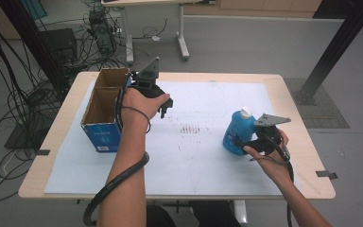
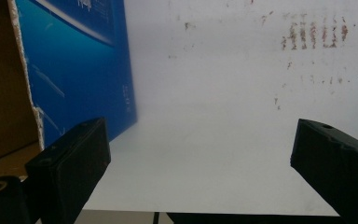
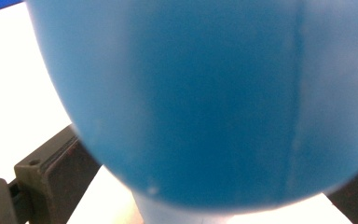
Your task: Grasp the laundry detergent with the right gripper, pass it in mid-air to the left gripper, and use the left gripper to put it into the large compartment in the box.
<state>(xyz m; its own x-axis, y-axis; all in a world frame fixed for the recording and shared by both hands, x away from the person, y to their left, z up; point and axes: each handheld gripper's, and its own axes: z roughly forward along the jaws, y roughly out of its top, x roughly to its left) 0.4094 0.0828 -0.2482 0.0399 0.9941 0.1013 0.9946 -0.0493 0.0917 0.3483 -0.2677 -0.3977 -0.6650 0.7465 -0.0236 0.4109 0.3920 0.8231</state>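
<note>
Table point(image 1: 290, 82) w/ light wood top takes up the middle of the high view; a white sheet point(image 1: 203, 156) covers most of it, w/ faint reddish-brown smudges point(image 1: 189, 128) near the frame centre (same marks at upper right of the left gripper view point(image 2: 314, 33)).

Open cardboard box point(image 1: 105, 108), blue outside & brown inside, stands at the left-centre of the high view on the sheet's left edge. In the left gripper view its blue wall point(image 2: 81, 60) runs down the upper left, just beside the near jaw.

Blue bottle point(image 1: 238, 131) w/ white cap sits right of centre in the high view, tilted, cap toward the top of the frame. In the right gripper view its blue body point(image 3: 214, 102) is very close & blurred across nearly the whole frame.

Left gripper point(image 1: 163, 105) is just right of the box, upper-middle of the high view, hand on top. Its own view point(image 2: 200, 158) shows jaws spread wide, only bare white sheet between them, holding nothing.

Right gripper point(image 1: 248, 144) is at the bottle's lower right side. In its own view point(image 3: 214, 186) the jaws stand either side of the bottle body, against it at both edges – looks clamped on the bottle
</note>
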